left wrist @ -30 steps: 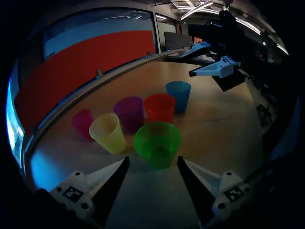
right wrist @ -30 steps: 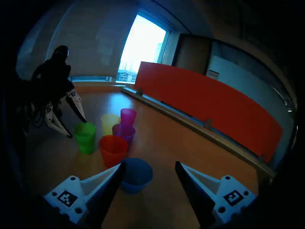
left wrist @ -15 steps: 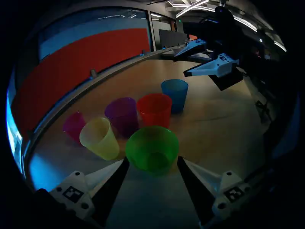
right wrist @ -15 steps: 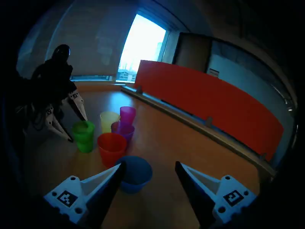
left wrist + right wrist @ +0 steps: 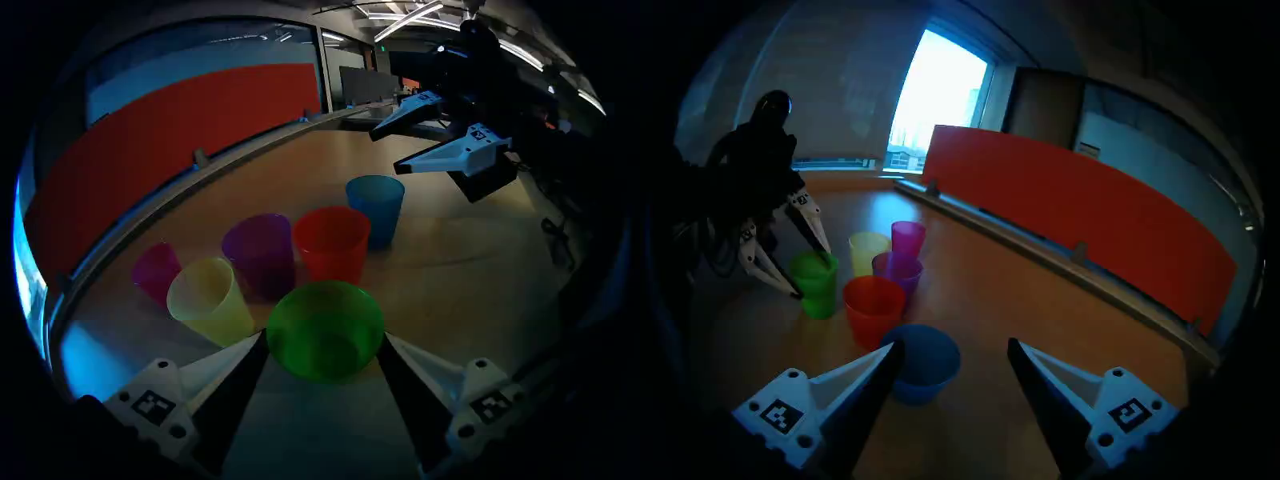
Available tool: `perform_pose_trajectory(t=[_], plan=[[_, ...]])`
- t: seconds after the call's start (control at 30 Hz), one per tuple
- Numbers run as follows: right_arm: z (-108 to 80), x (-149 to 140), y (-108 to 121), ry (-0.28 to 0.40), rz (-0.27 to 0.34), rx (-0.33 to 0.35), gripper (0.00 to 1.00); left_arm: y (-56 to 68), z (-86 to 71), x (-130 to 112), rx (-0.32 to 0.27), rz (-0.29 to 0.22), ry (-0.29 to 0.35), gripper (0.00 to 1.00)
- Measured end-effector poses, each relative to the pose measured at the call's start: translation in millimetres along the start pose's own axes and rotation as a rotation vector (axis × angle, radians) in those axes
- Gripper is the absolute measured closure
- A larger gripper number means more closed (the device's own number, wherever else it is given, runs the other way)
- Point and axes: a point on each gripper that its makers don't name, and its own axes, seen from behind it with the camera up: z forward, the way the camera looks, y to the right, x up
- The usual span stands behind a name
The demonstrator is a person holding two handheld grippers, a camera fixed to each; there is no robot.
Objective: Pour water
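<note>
While square black-and-white markers (image 5: 154,404) sit on its fingers, left gripper (image 5: 322,336) is spread wide, green cup (image 5: 324,320) between the fingers at 6 o'clock, contact unclear. Right gripper (image 5: 954,344) is wide open too, gripping nothing; blue cup (image 5: 920,364) stands on table (image 5: 992,296) at 6 o'clock, beside the 7 o'clock finger.

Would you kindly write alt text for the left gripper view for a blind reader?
The open left gripper straddles a green cup on a table. Behind it stand a yellow cup, pink cup, purple cup, red cup and blue cup; the right gripper hangs open near the blue one.
</note>
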Motion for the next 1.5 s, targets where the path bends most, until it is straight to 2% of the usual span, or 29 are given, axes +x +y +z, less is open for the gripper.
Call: perform_pose_trajectory(t=[0.23,0.67,0.87,1.17,1.5], plan=[[-1.7,-1.3,0.9,0.002,0.003,-0.005,0.00,1.5,-0.6,1.7,-0.001,0.001,0.003,0.11],[-0.1,-8.3,-7.0,-0.012,0.010,0.015,0.00,2.5,-4.5,3.9,0.001,-0.007,0.023,0.14],[0.0,-8.2,-8.5,-0.014,0.019,0.020,0.00,-2.1,-11.9,13.0,0.018,-0.020,0.057,0.14],[-2.1,-9.8,-16.7,-0.024,0.035,0.048,0.00,-8.0,-24.5,28.7,0.044,-0.071,0.124,0.14],[-0.4,-22.0,-28.4,-0.071,0.018,0.088,0.00,-16.1,-39.2,44.7,0.084,-0.092,0.191,0.14]])
